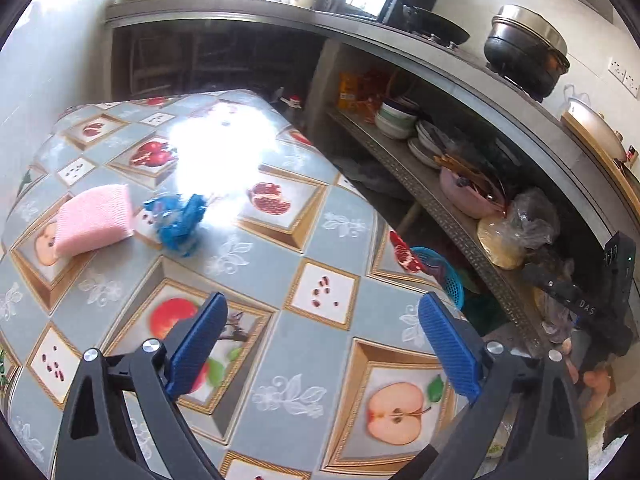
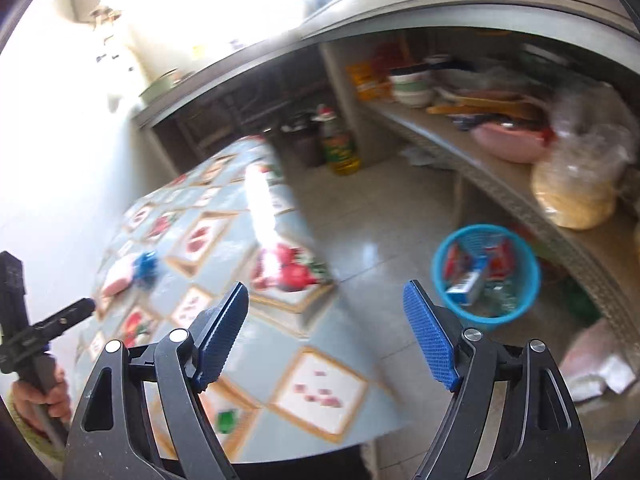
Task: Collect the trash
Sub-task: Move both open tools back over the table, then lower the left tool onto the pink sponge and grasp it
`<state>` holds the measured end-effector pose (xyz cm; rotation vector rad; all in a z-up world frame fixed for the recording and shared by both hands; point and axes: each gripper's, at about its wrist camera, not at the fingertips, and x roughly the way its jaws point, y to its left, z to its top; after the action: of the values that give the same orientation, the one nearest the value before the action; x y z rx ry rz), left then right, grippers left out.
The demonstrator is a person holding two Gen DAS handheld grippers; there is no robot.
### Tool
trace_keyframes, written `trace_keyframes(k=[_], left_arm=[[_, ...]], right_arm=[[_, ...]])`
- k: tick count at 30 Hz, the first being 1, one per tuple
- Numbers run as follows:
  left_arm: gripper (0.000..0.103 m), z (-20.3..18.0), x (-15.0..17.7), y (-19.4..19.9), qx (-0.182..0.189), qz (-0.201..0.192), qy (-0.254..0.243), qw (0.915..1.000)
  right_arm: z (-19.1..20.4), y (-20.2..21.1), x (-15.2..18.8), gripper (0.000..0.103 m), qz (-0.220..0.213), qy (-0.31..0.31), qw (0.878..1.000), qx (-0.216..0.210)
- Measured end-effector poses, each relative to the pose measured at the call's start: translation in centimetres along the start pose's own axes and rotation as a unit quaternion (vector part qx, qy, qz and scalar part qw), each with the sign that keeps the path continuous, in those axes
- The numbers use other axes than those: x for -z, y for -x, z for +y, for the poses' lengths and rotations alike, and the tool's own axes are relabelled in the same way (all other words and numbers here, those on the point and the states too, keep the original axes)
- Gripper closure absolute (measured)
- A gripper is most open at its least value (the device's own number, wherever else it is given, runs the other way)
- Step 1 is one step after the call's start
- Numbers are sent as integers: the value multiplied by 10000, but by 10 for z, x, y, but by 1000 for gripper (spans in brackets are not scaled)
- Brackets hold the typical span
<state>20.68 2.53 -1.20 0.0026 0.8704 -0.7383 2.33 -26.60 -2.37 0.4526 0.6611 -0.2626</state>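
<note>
A crumpled blue wrapper (image 1: 178, 222) lies on the fruit-patterned table (image 1: 280, 280), next to a pink sponge (image 1: 94, 220). Both show small and blurred in the right wrist view: the wrapper (image 2: 145, 266) and the sponge (image 2: 118, 274). A blue mesh trash basket (image 2: 486, 274) stands on the floor right of the table and holds several wrappers; its rim peeks past the table edge in the left wrist view (image 1: 444, 272). My left gripper (image 1: 320, 336) is open and empty above the table's near part. My right gripper (image 2: 326, 328) is open and empty over the table's right edge.
A stone counter (image 1: 400, 40) with pots and a wok runs along the back and right. Its lower shelf (image 2: 500, 184) holds bowls, a pink basin and bagged food. An oil bottle (image 2: 338, 144) stands on the tiled floor. The left hand-held gripper (image 2: 24, 320) shows at the left.
</note>
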Motion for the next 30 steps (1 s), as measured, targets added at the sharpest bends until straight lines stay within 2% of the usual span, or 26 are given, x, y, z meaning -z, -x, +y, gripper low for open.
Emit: trace_keyframes(k=[6, 16, 24, 30], left_arm=[[9, 39, 12, 20, -317, -125, 198, 9992], [8, 54, 14, 24, -552, -177, 307, 9978], [8, 55, 10, 19, -637, -144, 280, 9975], [8, 58, 8, 13, -717, -100, 287, 9970]], right_arm=[[37, -23, -5, 26, 421, 144, 9970, -640], [87, -49, -3, 26, 1150, 373, 9846, -1266], [100, -60, -6, 26, 1601, 385, 9716, -1698], [94, -67, -6, 26, 1854, 292, 9673, -1704]])
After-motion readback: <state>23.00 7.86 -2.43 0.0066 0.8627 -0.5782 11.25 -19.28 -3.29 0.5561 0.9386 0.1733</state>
